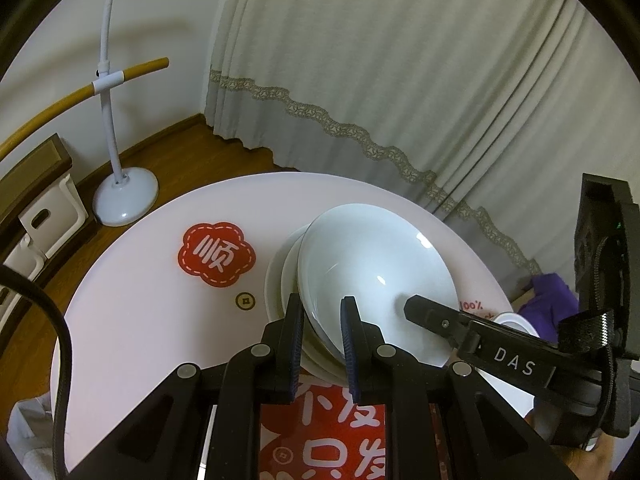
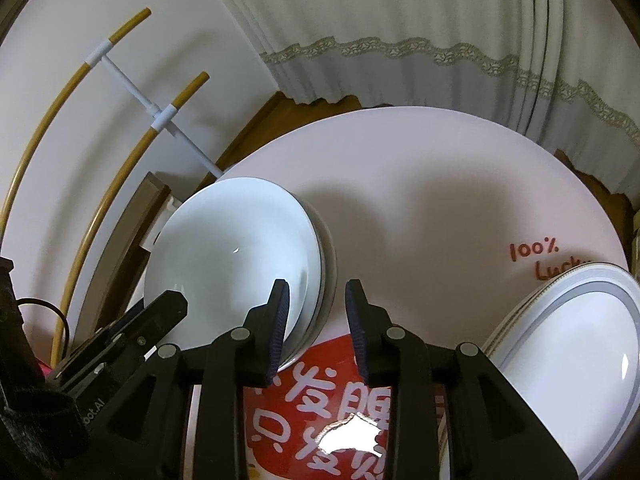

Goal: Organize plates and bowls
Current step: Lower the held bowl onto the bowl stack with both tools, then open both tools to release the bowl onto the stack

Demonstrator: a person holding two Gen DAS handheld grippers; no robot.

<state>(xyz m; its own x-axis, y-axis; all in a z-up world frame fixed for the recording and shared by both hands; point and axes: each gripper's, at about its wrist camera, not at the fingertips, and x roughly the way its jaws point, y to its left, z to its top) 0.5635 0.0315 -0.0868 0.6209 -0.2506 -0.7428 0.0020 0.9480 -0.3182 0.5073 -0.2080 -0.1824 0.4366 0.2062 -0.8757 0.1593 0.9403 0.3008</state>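
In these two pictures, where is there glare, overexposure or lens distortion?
Left wrist view: small bright glints on the glossy white top bowl; the pale pleated curtain bows from fisheye distortion. Right wrist view: a blown-out white patch on the red printed mat; a glint on the grey-rimmed white plate; soft shadows on the round white table.
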